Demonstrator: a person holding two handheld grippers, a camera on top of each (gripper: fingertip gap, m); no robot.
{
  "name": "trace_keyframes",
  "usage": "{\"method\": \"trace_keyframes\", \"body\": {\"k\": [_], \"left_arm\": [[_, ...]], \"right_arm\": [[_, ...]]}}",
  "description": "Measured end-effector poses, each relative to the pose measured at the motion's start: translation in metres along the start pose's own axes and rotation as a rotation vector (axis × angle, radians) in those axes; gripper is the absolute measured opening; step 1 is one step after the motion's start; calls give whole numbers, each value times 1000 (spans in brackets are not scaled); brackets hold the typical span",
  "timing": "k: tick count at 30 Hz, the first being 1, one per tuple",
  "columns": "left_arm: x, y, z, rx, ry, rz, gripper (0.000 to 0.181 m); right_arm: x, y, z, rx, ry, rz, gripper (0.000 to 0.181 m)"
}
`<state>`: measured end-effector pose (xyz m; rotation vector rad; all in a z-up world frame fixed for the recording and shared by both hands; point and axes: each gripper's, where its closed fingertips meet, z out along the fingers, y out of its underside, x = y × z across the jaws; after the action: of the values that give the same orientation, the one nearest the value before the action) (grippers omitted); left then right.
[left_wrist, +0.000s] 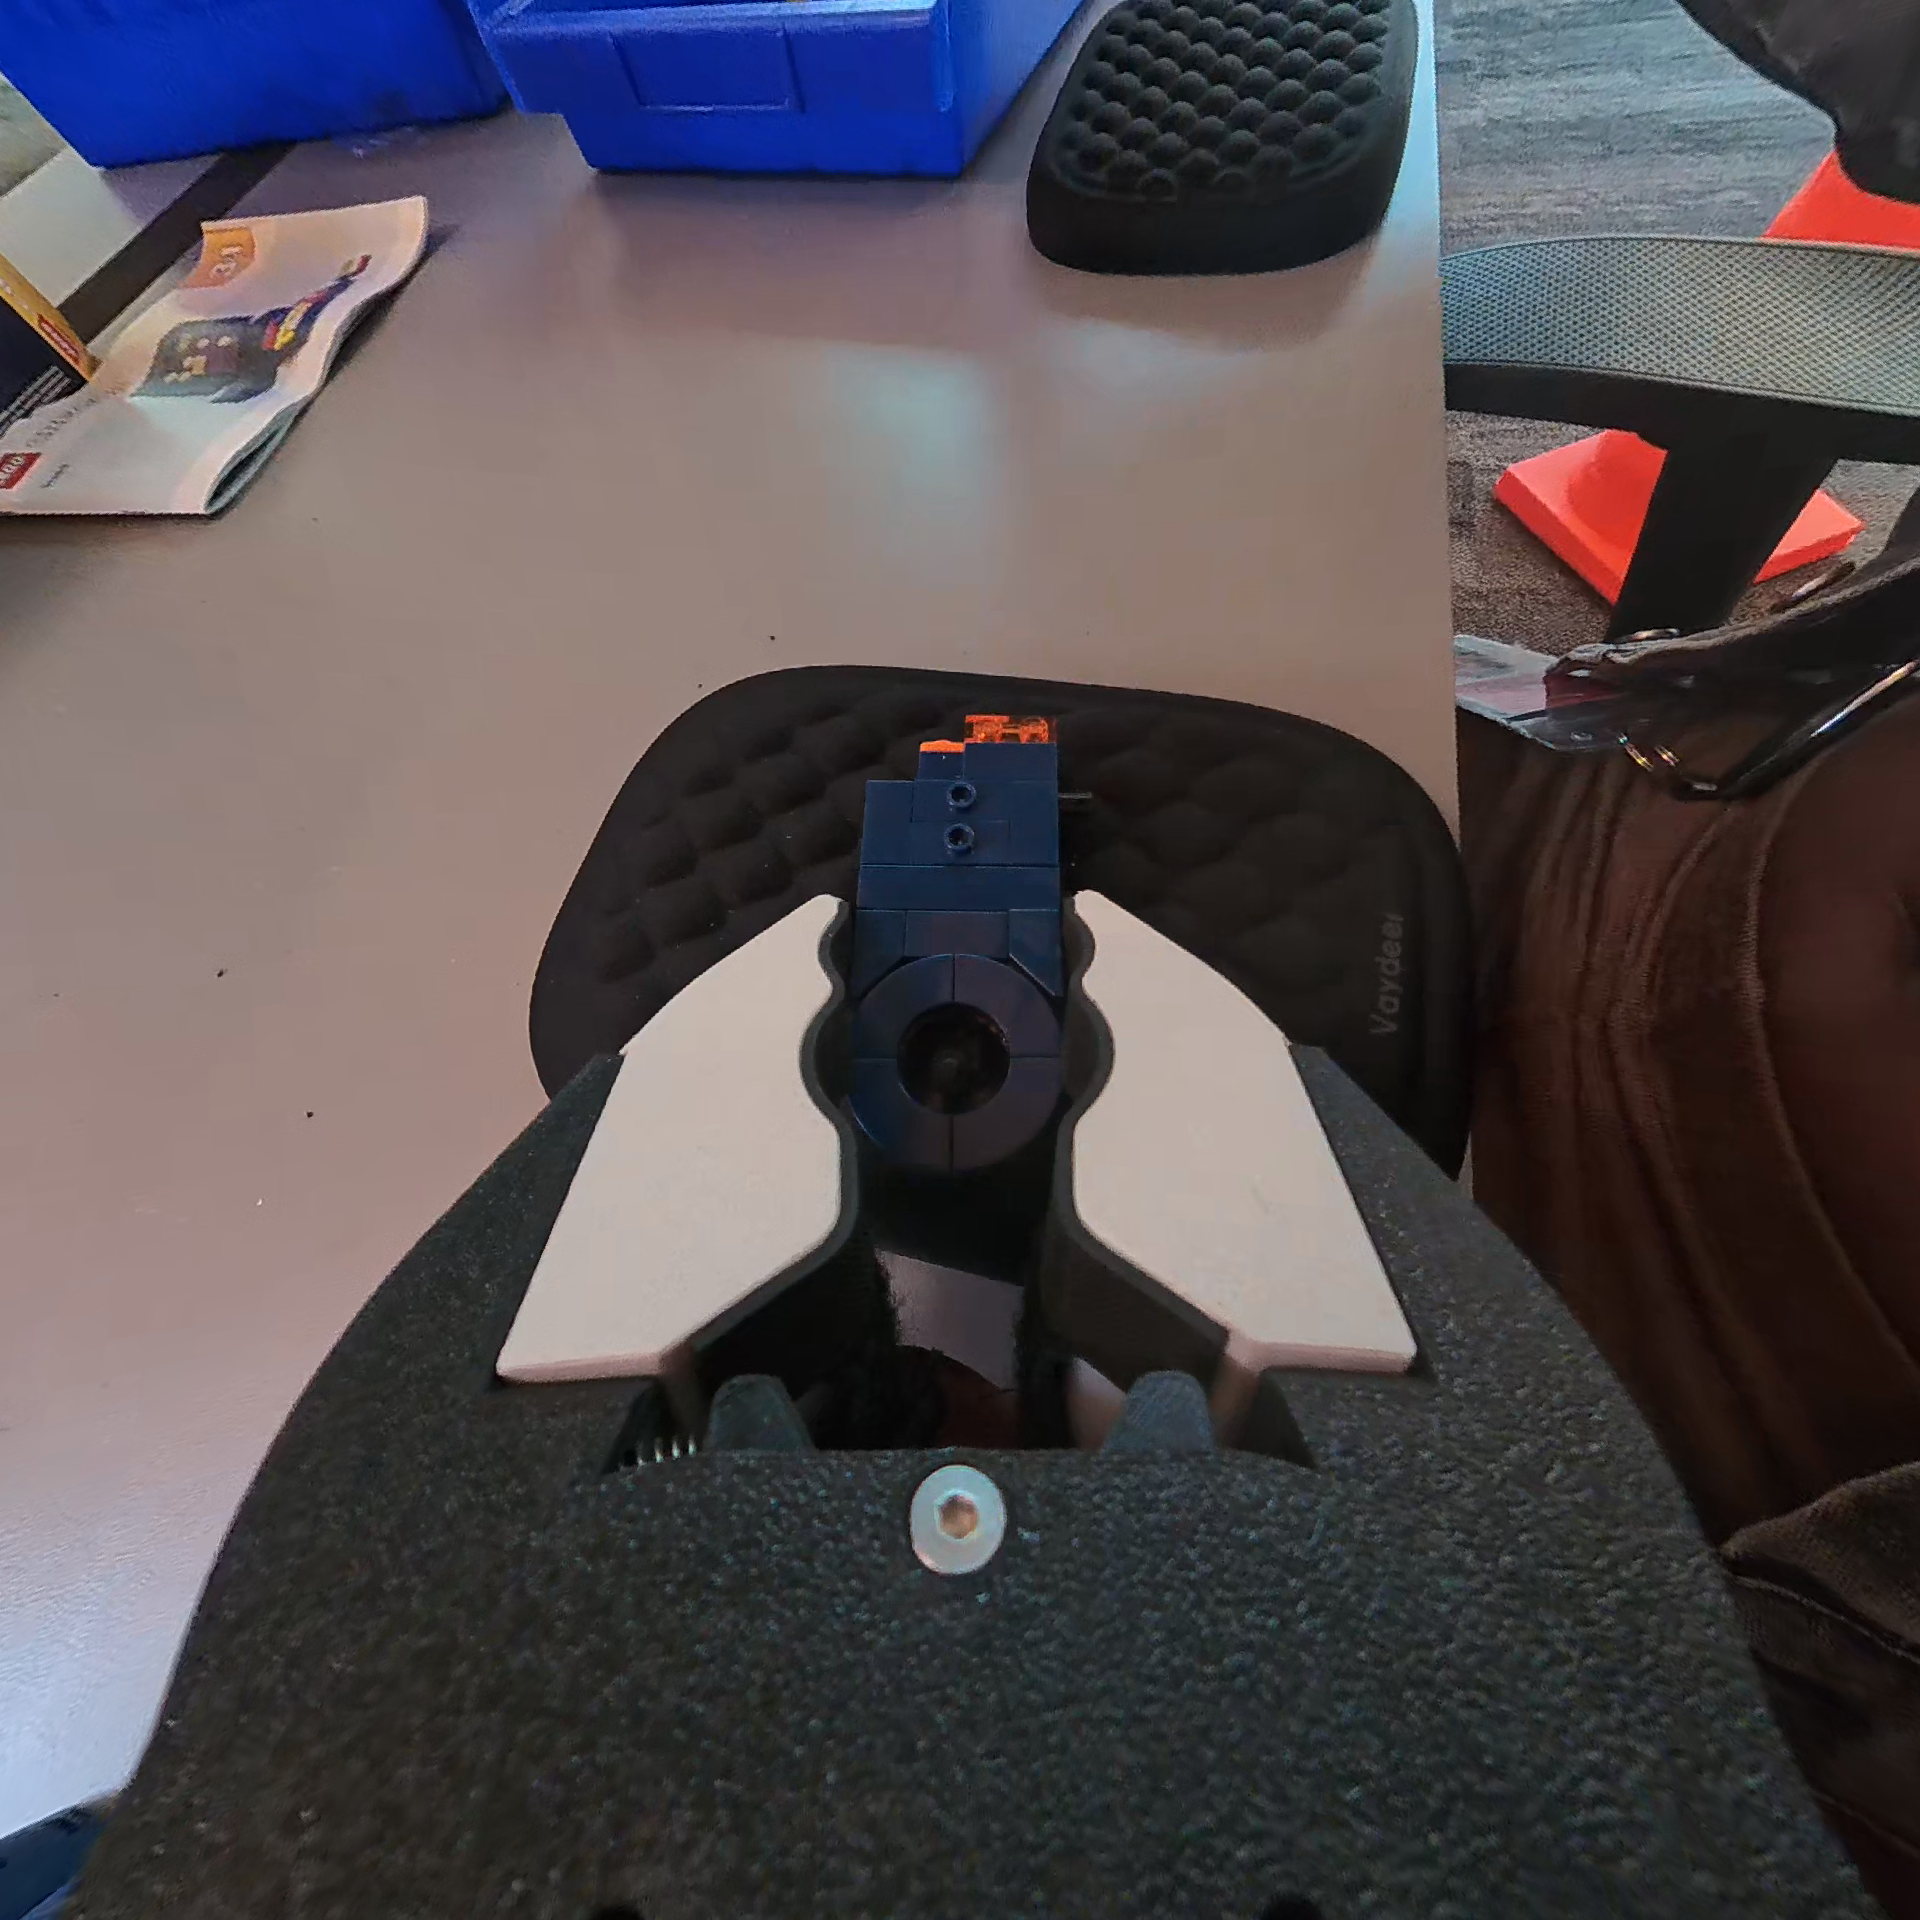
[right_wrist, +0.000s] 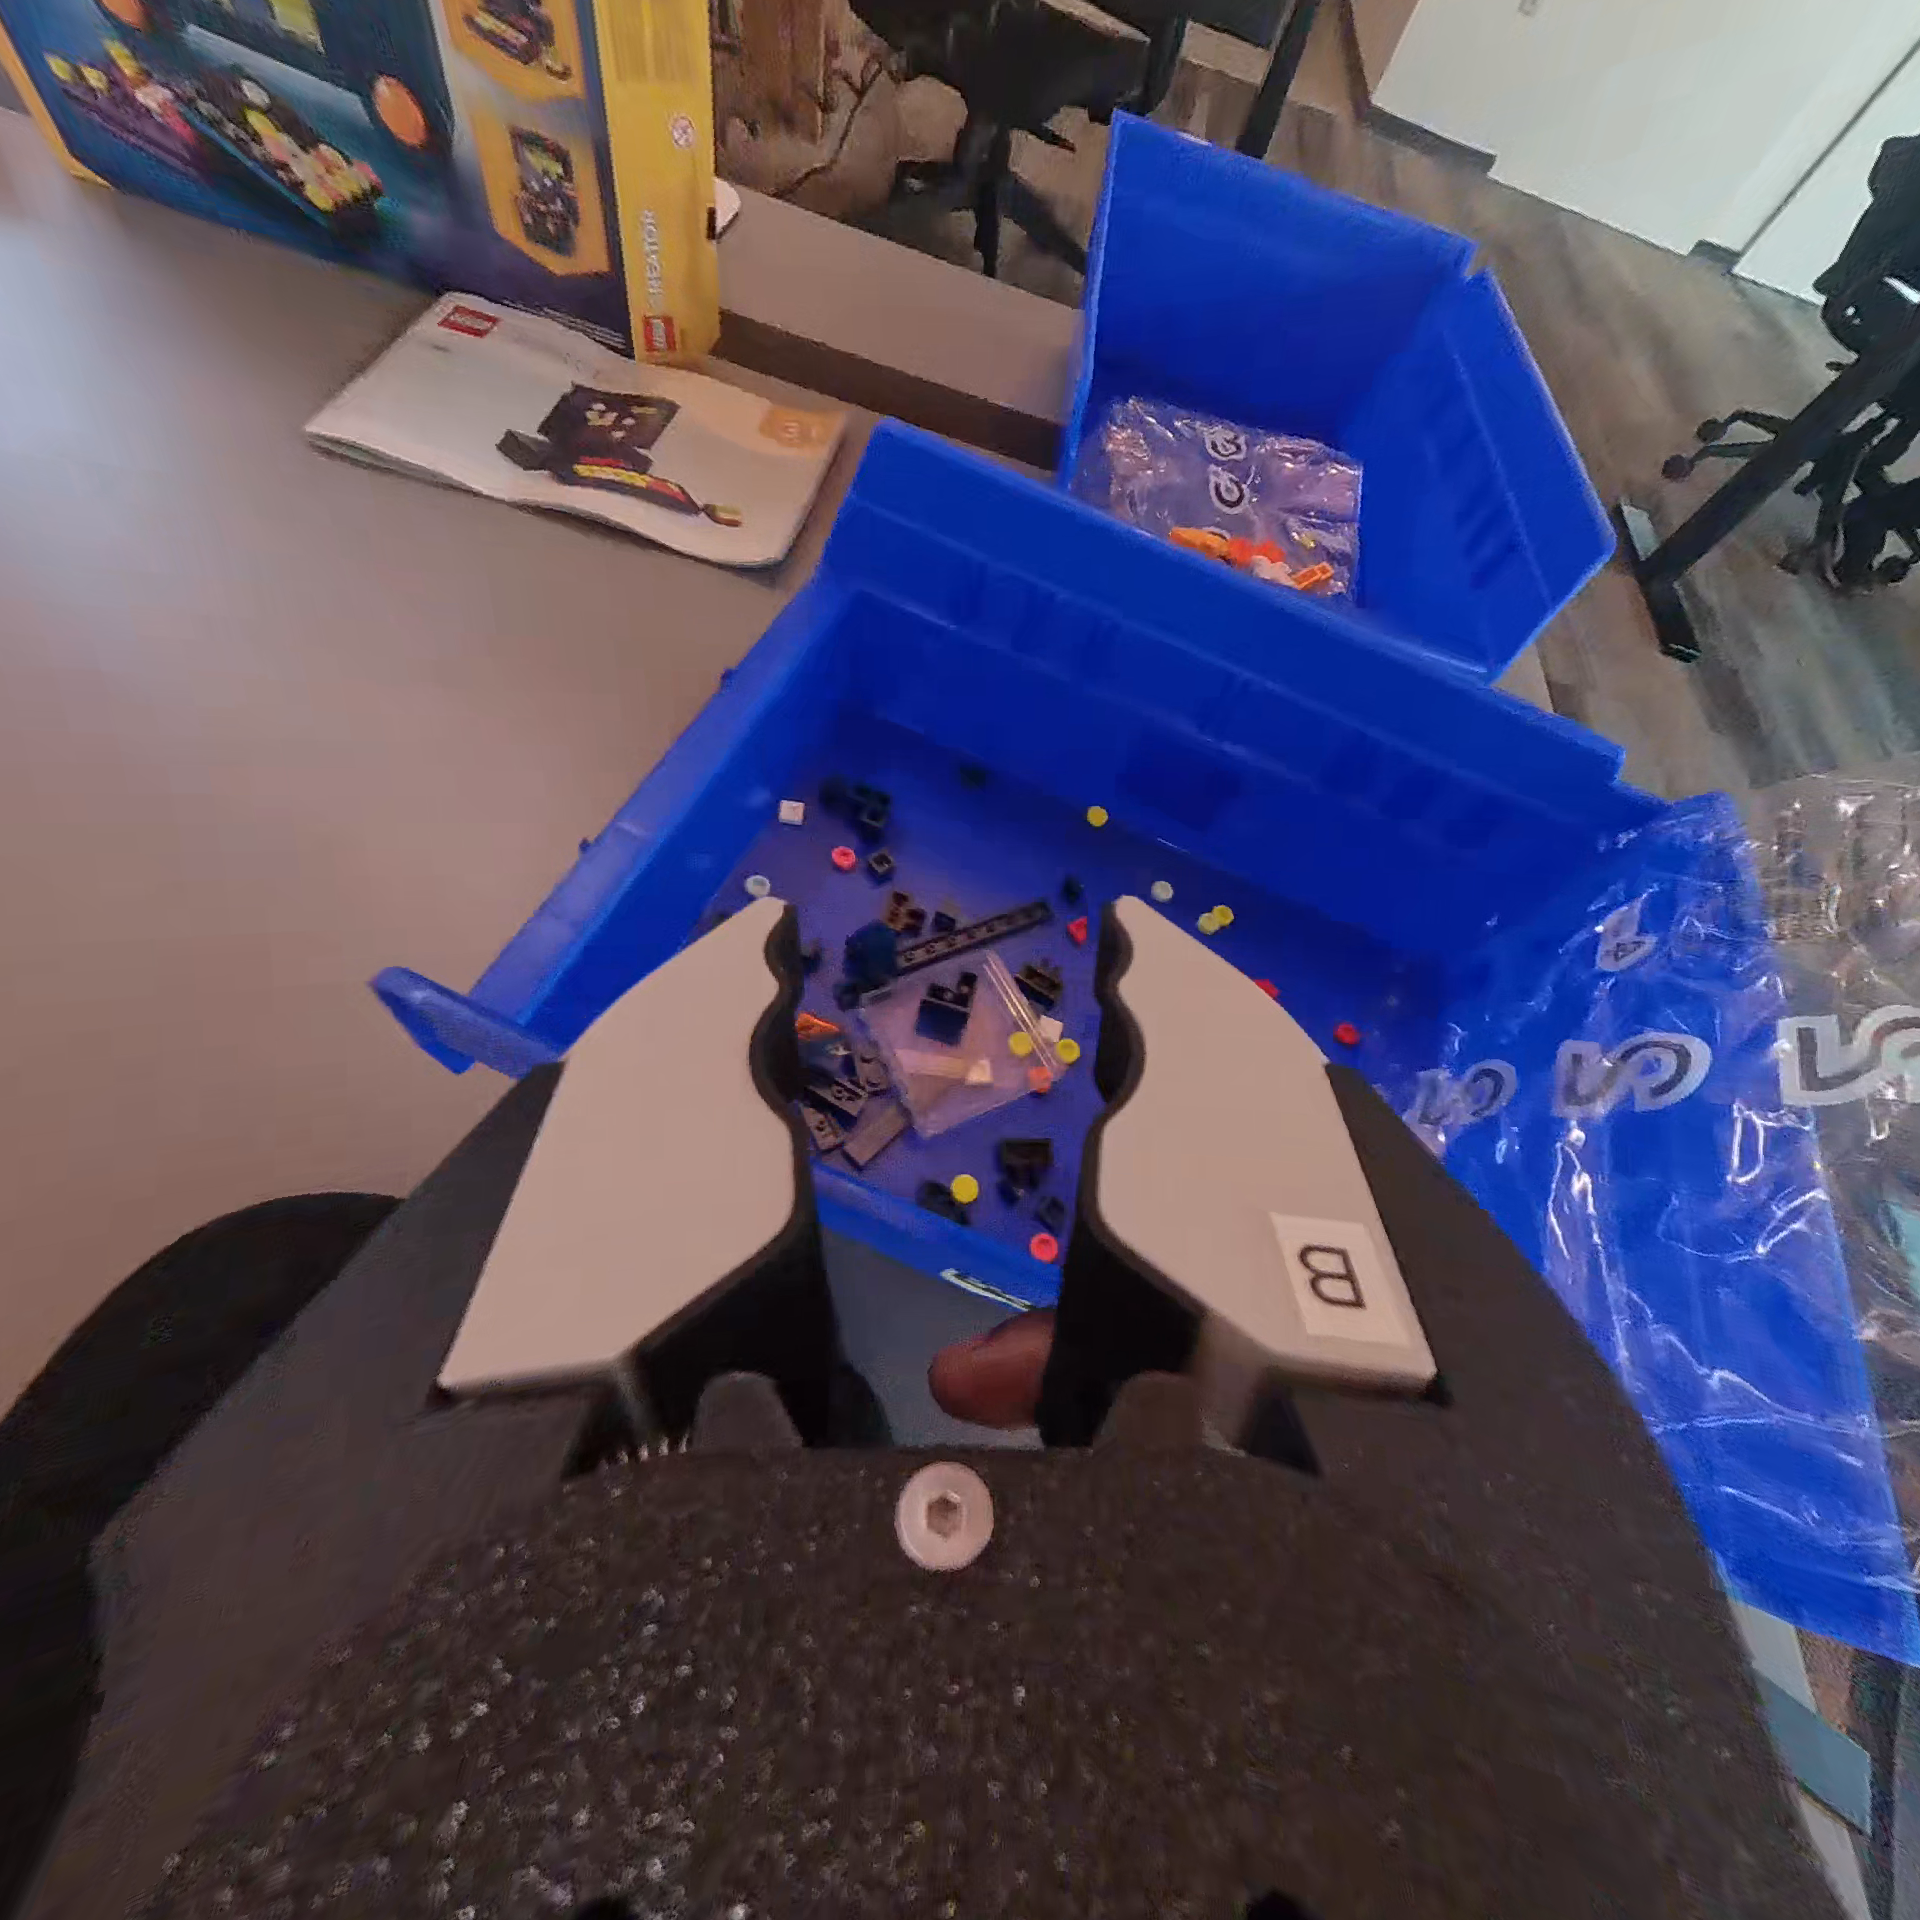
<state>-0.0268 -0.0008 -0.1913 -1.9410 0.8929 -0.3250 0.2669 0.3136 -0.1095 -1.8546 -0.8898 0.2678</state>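
Dark-blue brick assembly (left_wrist: 958, 935) is pinched between left gripper (left_wrist: 958, 914) fingers, long axis pointed forward, above black pad (left_wrist: 1247, 831). Right gripper (right_wrist: 945, 925), fingers spread and empty, is held over blue bin (right_wrist: 1195, 665) of loose bricks (right_wrist: 935, 1029).

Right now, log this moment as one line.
left gripper: shut on dark-blue brick assembly | above black pad | right gripper: open, over blue bin of loose bricks

Left hand-held gripper (left_wrist: 956, 914) – grainy black body, pale grey curved finger plates with wavy black inner edges, silver hex screw, small spring, right hand-held gripper (right_wrist: 945, 925) – same build, white letter sticker on one plate, dark brown garment
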Motion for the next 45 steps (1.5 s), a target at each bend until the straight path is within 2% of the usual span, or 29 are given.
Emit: {"method": "trace_keyframes", "body": {"k": [4, 6, 8, 10, 13, 15, 17, 19, 21, 25, 32, 35, 38, 41, 43, 45], "left_arm": [[0, 0, 0, 2, -1, 0, 37], [0, 0, 0, 5, 0, 3, 37], [0, 0, 0, 6, 1, 7, 37], [1, -1, 0, 9, 2, 18, 37], [1, -1, 0, 10, 0, 29, 37], [1, -1, 0, 10, -1, 29, 37], [1, -1, 0, 11, 1, 29, 37], [1, -1, 0, 10, 1, 31, 37], [1, -1, 0, 11, 2, 34, 37], [2, -1, 0, 12, 5, 46, 37], [3, 0, 0, 9, 19, 70, 37], [2, 1, 0, -26, 24, 52, 37], [4, 1, 1, -39, 38, 53, 37], [2, 2, 2, -60, 42, -29, 37], [1, 2, 2, -46, 64, -57, 37], [1, 1, 2, -31, 63, -41, 37]], "right_arm": [[-4, -6, -7, 65, -4, -31, 65], [-28, -28, -18, 214, -90, -27, 54], [-84, -58, -35, 414, -306, -57, 44], [-151, -72, -49, 528, -528, -125, 38], [-265, -59, -61, 512, -890, -264, 38], [-330, -43, -67, 476, -1079, -338, 36], [-378, -27, -66, 431, -1183, -395, 32], [-407, -18, -57, 399, -1210, -450, 28], [-421, -14, -47, 374, -1199, -506, 26], [-427, -7, -37, 321, -1182, -596, 20], [-431, -5, -37, 306, -1209, -656, 16], [-431, -5, -37, 448, -1091, -872, 17], [-430, -5, -39, 532, -977, -968, 16], [-429, -9, -44, 671, -875, -1027, 16], [-430, -13, -49, 699, -840, -1042, 16], [-427, -22, -56, 703, -876, -913, 16]]}}
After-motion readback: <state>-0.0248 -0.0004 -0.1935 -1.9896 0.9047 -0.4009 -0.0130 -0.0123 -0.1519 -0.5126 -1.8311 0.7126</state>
